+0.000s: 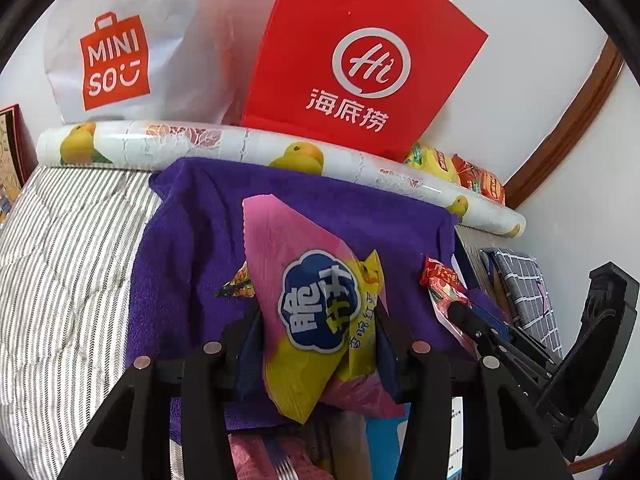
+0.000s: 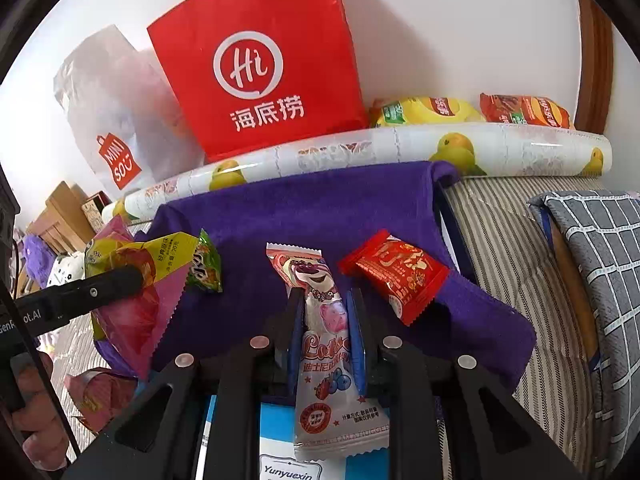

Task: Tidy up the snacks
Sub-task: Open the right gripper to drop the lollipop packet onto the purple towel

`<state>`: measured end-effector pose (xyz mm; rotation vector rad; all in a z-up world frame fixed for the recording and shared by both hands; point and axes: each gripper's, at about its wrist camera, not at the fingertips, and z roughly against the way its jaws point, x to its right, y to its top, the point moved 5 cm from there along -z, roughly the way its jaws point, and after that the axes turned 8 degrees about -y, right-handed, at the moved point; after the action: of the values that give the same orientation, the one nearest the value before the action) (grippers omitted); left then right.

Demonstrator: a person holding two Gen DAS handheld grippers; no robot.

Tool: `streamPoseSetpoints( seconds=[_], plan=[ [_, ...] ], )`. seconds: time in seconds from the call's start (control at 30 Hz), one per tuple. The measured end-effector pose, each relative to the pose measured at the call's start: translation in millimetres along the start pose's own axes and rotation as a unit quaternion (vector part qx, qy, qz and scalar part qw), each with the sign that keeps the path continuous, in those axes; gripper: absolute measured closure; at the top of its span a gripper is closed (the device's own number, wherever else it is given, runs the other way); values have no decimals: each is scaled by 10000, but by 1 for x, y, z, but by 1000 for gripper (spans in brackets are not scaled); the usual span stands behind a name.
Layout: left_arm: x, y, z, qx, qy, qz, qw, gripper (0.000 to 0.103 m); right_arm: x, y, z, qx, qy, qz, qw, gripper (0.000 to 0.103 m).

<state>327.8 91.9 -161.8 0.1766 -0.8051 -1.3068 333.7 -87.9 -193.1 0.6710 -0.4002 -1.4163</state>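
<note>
Only the right wrist view shows the red packet (image 2: 394,276) at two o'clock on the purple towel (image 2: 280,216). The right gripper (image 2: 325,312) clamps the Lotso packet (image 2: 328,344); the left gripper (image 1: 320,320) clamps the pink-yellow bag (image 1: 312,312), each between its fingers.

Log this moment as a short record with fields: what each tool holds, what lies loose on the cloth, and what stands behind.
left tool: shut on pink-and-yellow snack bag
right tool: shut on white Lotso strawberry-bear candy packet
surface: purple fleece cloth over striped bedding
loose on cloth: red foil snack packet; small green candy packet
behind: lemon-print roll, red paper Haidilao bag, white Miniso plastic bag
beside red bag: yellow chip bag, orange chip bag
</note>
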Motion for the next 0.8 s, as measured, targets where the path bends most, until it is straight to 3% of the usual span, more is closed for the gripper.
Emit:
streamPoseSetpoints(
  seconds=[0.47, 0.57, 0.8],
  plan=[
    [0, -2, -7, -118, 9, 23, 9999, 55, 3, -1, -1, -17, -72, -42, 10000, 79],
    [1, -2, -7, -112, 18, 21, 9999, 55, 2, 0, 3, 50, -23, -33, 10000, 67],
    [1, -2, -7, -113, -37, 27, 9999, 55, 2, 3, 12, 227, -18, -28, 9997, 61]
  ],
)
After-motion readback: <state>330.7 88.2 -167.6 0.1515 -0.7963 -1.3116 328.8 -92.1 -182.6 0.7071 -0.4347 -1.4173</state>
